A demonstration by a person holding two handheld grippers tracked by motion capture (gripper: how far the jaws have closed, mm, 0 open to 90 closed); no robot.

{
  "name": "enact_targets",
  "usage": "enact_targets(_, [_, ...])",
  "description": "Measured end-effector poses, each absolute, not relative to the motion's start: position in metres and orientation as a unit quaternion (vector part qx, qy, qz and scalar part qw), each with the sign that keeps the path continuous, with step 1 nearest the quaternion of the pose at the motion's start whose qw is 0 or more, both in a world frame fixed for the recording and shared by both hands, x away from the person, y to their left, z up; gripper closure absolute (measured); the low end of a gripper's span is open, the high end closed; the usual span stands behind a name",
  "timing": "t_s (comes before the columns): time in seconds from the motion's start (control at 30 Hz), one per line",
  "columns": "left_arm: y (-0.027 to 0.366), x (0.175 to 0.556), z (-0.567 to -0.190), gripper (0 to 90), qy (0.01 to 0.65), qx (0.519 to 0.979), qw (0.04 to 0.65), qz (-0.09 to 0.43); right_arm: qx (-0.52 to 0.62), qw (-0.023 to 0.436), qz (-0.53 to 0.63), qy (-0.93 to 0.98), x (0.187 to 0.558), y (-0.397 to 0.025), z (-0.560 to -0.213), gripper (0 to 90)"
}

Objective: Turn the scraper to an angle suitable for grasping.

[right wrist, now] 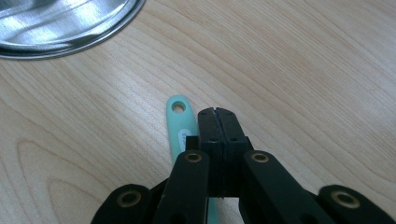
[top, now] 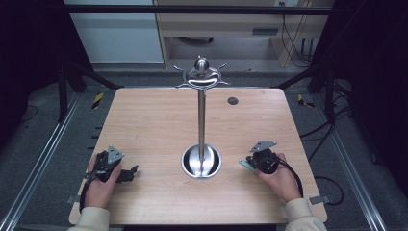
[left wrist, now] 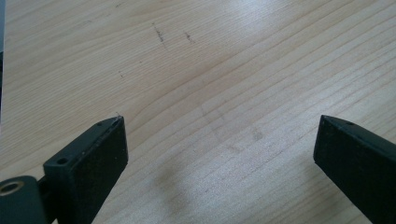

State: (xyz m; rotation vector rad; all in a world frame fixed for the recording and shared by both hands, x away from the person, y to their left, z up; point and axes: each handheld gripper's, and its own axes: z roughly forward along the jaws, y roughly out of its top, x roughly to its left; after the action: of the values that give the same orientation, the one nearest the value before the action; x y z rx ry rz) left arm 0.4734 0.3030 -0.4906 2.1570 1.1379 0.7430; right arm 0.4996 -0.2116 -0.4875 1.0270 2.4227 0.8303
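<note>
Pale wood table (right wrist: pixel 303 70): mint handle (right wrist: pixel 180 126), holed, lettering unreadable, lies just beside the pressed-together right gripper (right wrist: pixel 217 112); left gripper (left wrist: pixel 219 140) gapes.

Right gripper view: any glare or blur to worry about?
Right gripper view: bright glare streaks on the steel base; right tongs slightly soft up close, the mint handle beside them sharp. Left gripper view: even light, a faint shadow on the table.

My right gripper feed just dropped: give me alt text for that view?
The right gripper has its two black jaws pressed together, nothing visibly between them, just above the wooden table. A mint-green handle with a hanging hole lies flat beside and partly under them. The metal stand base curves across the upper left corner.
</note>
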Motion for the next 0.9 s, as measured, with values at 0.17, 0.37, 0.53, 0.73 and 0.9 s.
enact_targets(0.17, [0.303, 0.473, -0.491, 2.8, 0.426, 0.810, 0.291, 0.279, 0.365, 0.187, 0.295, 0.863, 0.500, -0.211, -0.488, 90.0])
enact_targets(0.37, [0.304, 0.473, -0.490, 2.9, 0.429, 0.808, 0.291, 0.281, 0.352, 0.161, 0.306, 0.870, 0.494, -0.210, -0.488, 90.0])
enact_targets(0.53, [0.304, 0.472, -0.490, 2.8, 0.430, 0.808, 0.290, 0.281, 0.334, 0.147, 0.305, 0.880, 0.487, -0.205, -0.485, 90.0])
enact_targets(0.73, [0.304, 0.472, -0.490, 2.9, 0.430, 0.806, 0.291, 0.283, 0.318, 0.154, 0.307, 0.884, 0.482, -0.199, -0.471, 90.0])
enact_targets(0.9, [0.303, 0.473, -0.490, 2.9, 0.426, 0.809, 0.291, 0.282, 0.299, 0.136, 0.255, 0.909, 0.483, -0.196, -0.466, 86.2])
